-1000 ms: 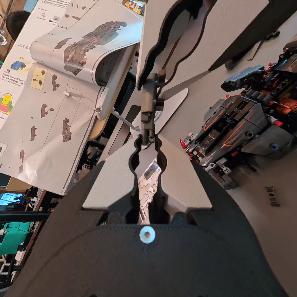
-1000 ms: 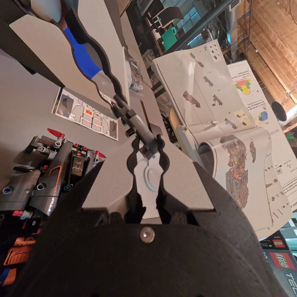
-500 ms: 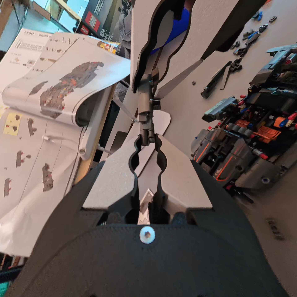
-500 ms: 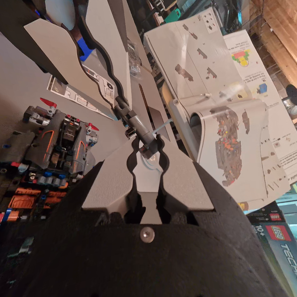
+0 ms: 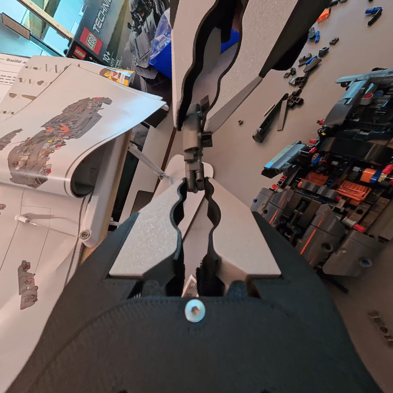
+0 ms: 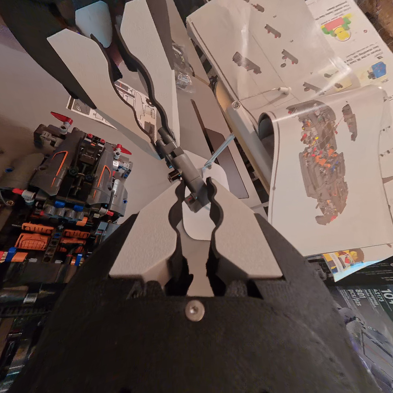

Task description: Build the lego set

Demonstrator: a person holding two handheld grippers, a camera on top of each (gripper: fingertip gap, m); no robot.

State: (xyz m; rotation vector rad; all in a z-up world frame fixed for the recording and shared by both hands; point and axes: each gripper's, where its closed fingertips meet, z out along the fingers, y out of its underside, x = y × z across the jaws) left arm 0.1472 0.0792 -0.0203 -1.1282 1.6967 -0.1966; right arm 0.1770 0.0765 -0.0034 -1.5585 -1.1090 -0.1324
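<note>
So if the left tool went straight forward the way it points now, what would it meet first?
Probably the right tool. The left tool already grips one end of the small grey lego assembly, and the right tool holds the other end, directly ahead.

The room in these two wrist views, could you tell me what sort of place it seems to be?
Probably a hobby or workshop table set up for model building: an instruction booklet propped open on a stand, the set's box, and a half-built dark vehicle model with loose pieces around.

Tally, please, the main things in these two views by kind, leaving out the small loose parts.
Grippers: 2 (left gripper, right gripper)
Grey sub-assembly held between both: 1
Large dark model: 1
Instruction booklet: 1
Sticker sheet: 1
Set box: 1
Total: 7
</note>
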